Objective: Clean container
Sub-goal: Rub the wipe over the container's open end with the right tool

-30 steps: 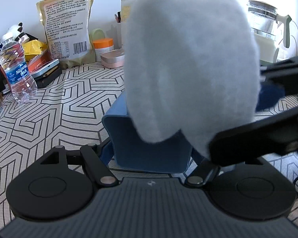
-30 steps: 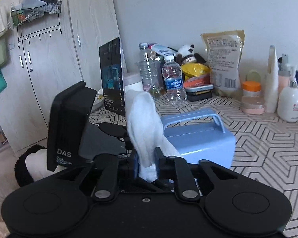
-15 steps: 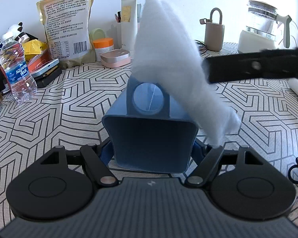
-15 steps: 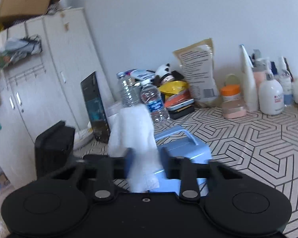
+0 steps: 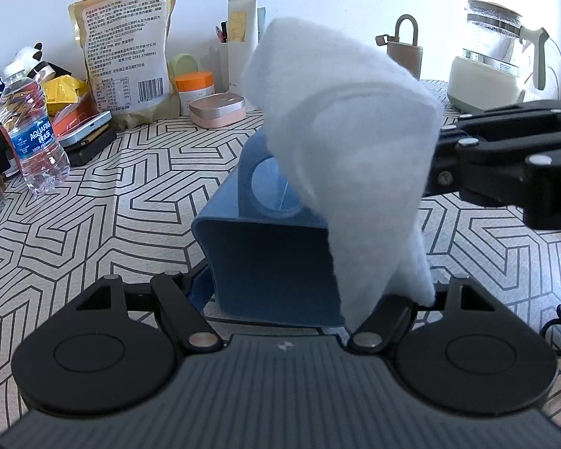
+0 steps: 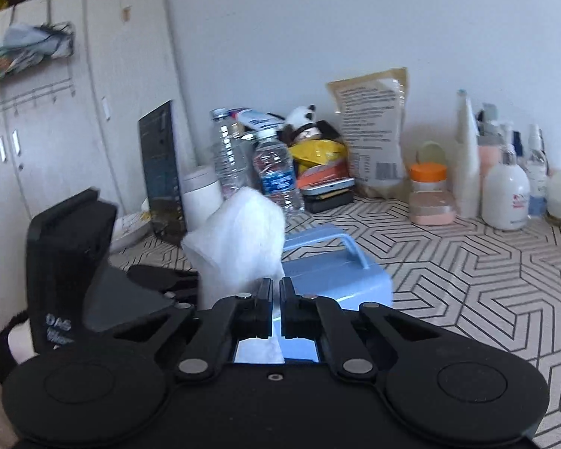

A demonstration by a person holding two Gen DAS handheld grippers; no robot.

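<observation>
Box: blue plastic, smooth, rounded corners, lying on its side on the patterned table; long axis runs toward 12 o'clock in the left view.
Left gripper: clamped on the box's near end.
Right gripper: clenched on the cloth.
Cloth: white, fluffy, limp; drapes over the box's 2 o'clock side.
Key relation: cloth enters from 3 o'clock, nearer the box's handle end.
Judgement: wiping comes next.

My table wears a black-and-white geometric cloth and runs to a plain white wall. Far left I see pale cupboard doors; bright daylight washes the right.
</observation>
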